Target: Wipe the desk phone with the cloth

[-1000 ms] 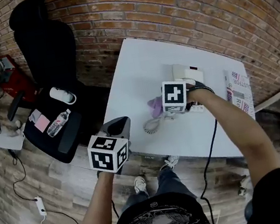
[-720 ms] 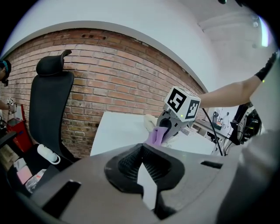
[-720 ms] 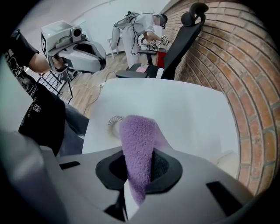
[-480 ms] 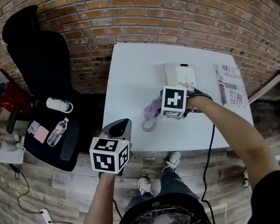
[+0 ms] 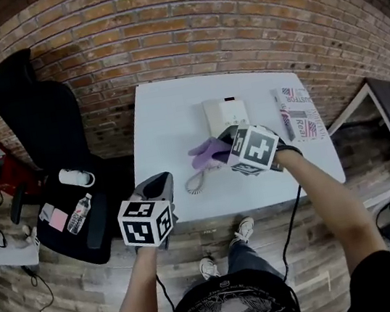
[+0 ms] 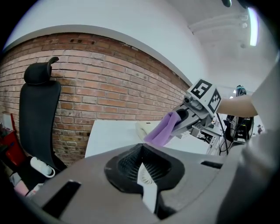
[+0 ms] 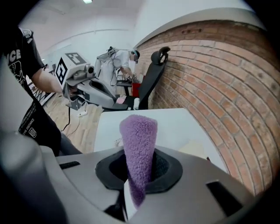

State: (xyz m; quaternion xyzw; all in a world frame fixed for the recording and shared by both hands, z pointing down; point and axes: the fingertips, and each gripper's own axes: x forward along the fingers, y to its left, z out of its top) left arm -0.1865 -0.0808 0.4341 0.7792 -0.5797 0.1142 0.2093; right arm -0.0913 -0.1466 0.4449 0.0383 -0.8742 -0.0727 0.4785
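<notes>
The cream desk phone [image 5: 225,115] sits at the middle back of the white table [image 5: 166,112], its coiled cord [image 5: 195,182] trailing toward the front edge. My right gripper [image 5: 222,148] hovers just in front of the phone, shut on the purple cloth [image 5: 204,151], which sticks out to the left. In the right gripper view the cloth [image 7: 139,144] stands up out of the right gripper [image 7: 134,177], with the phone [image 7: 195,148] low at the right. My left gripper [image 5: 160,180] hangs off the table's front left edge, shut and empty. From the left gripper [image 6: 146,175] the cloth [image 6: 161,130] shows ahead.
A printed magazine [image 5: 297,113] lies at the table's right back. A black office chair [image 5: 41,121] stands left of the table with a bottle [image 5: 78,213] and a white roll [image 5: 77,178] on its seat. A brick wall [image 5: 183,36] runs behind. A person [image 7: 126,61] works far off.
My right gripper has drawn back from the phone toward the front with the purple cloth in it. The head view has swung right. The left gripper has stayed near the table's front left edge.
</notes>
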